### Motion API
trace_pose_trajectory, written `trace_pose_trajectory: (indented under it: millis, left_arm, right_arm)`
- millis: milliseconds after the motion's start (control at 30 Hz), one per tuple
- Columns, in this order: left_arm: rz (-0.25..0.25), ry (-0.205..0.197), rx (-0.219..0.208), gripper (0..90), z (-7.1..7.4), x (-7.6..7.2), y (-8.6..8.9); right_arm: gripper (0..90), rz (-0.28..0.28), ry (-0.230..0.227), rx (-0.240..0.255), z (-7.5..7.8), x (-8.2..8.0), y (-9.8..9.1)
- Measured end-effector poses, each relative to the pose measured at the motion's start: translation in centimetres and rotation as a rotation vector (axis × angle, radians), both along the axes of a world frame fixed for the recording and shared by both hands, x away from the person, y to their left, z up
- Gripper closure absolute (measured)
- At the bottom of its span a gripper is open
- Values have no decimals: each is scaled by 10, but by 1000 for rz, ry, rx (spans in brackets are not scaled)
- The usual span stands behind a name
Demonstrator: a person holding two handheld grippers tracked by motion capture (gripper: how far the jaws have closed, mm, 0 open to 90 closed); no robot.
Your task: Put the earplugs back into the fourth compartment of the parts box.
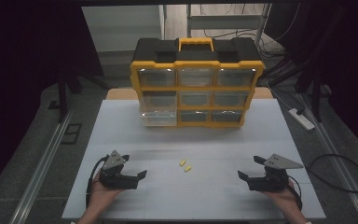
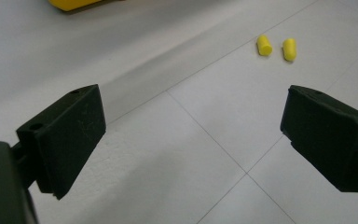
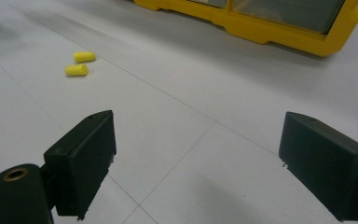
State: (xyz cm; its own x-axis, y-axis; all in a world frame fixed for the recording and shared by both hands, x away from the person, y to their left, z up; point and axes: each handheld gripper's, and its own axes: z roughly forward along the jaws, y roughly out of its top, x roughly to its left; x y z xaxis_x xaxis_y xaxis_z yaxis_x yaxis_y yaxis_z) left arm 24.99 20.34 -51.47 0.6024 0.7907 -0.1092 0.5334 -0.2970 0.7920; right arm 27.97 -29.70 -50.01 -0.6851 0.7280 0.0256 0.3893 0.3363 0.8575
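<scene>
No legible text, label, brand or number anywhere; organiser case [image 1: 196, 81] unmarked as far as visible

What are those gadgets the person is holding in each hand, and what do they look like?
They are two hand-held grippers. The left gripper and the right gripper are black, each with two blocky, flat-faced jaws. A grey three-cornered plate sits on top of each, and a black cable trails back from each toward the person. Close up, the left gripper view shows small round holes in the jaws, and the right gripper view a brass-coloured ring near one jaw's base.
</scene>
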Motion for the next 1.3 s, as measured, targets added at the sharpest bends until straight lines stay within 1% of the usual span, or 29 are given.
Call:
trace_pose_trajectory:
  millis: [67,333,600,667,833,900,1033,1300]
  left_arm:
    - [0,-2,-5,64,0,-1,1]
    - [-12,-4,-2,71,-1,0,1]
    - [-8,-8,-4,74,1,1,2]
    - [-14,-5,-11,75,1,1,1]
    - [-18,-10,-7,77,2,1,1]
    - [-18,-12,-9,77,3,0,0]
    - [-26,-20,0,78,6,0,-2]
    - [-33,-29,-17,85,14,2,-5]
  right_arm:
    - [119,0,1,-1,0,0,0]
    - [127,2,10,-21,-1,-1,3]
    - [131,9,17,-24,-1,-3,3]
    - [133,9,15,-24,0,-3,3]
    - [133,11,17,-25,-1,-3,3]
    - [133,11,17,-26,-1,-3,4]
    - [133,10,20,-33,-2,-3,5]
    - [136,13,23,-37,-2,-4,4]
